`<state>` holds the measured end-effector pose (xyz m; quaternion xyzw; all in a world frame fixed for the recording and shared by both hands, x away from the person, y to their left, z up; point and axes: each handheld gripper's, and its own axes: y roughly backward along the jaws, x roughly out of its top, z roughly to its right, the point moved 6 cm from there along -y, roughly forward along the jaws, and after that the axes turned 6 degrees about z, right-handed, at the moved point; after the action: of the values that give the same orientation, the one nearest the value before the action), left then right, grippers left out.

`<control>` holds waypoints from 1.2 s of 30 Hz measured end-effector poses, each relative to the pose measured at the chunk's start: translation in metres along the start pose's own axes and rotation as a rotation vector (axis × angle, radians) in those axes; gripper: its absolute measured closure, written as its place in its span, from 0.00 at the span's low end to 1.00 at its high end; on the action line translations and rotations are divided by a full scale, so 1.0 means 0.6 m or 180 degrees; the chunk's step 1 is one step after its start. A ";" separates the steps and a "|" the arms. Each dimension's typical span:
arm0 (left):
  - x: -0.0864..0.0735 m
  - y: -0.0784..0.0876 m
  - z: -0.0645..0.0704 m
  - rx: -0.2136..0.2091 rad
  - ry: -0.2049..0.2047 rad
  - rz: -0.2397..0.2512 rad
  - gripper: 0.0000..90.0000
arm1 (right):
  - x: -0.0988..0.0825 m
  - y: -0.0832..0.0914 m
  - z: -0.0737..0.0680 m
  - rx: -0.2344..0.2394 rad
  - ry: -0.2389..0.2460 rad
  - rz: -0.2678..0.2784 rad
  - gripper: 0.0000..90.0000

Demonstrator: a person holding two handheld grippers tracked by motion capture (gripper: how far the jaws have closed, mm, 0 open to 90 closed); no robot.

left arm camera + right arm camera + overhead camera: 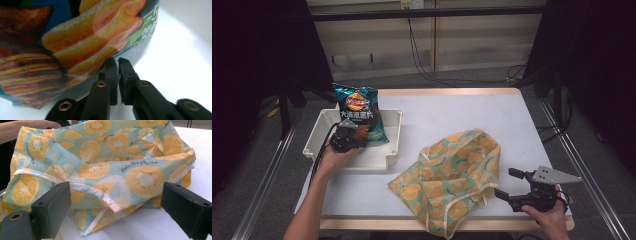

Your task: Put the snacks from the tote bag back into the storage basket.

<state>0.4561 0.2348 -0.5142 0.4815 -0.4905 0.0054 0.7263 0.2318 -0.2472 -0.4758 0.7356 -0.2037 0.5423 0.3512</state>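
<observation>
On the high view, my left gripper [348,134] sits at about nine o'clock on the pale table [462,107], over a shallow white plastic tray [393,150] with rounded corners and a thick rim. A glossy, crinkled chip bag [359,112], teal and dark blue with a red and yellow logo, stands tilted in that tray, its top toward twelve o'clock. In the left gripper view my two matte black jaws are almost together, a thin slit between the pads and nothing inside it; the bag's shiny lower edge, printed with ridged golden chips [82,47], lies just at eleven o'clock of the tips. I cannot tell if they touch it.

My right gripper [508,187] rests at five o'clock, its blocky rubber jaws spread wide and empty. Just beside them lies a soft, rumpled cloth bag [452,175], mint green with orange citrus slices, white piping along its seams and a limp loop handle [100,195].
</observation>
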 end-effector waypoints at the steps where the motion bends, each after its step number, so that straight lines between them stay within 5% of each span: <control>1: 0.000 0.000 -0.001 0.0025 0.0011 0.0008 0.94 | 0.000 0.000 0.000 -0.0001 0.0001 -0.0001 0.10; 8: 0.001 0.003 0.007 -0.0008 -0.0015 0.0051 0.88 | 0.000 0.001 -0.001 -0.0004 -0.0003 0.0002 0.11; 16: 0.009 0.019 0.037 -0.0112 -0.0023 0.0347 0.84 | 0.001 0.001 -0.001 -0.0002 -0.0001 0.0003 0.11; 22: 0.011 0.038 0.058 -0.0073 -0.0071 0.0573 0.66 | 0.001 0.001 0.000 -0.0010 -0.0006 0.0009 0.11; 25: 0.013 0.049 0.071 -0.0126 0.0012 0.0753 0.55 | 0.001 0.001 -0.001 -0.0011 -0.0003 0.0009 0.11; 36: 0.000 0.075 0.103 -0.0052 0.0014 0.1058 0.24 | 0.000 0.003 0.000 -0.0029 -0.0013 0.0013 0.11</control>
<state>0.3905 0.2153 -0.4797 0.3878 -0.5619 0.1226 0.7204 0.2309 -0.2485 -0.4752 0.7347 -0.2084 0.5406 0.3530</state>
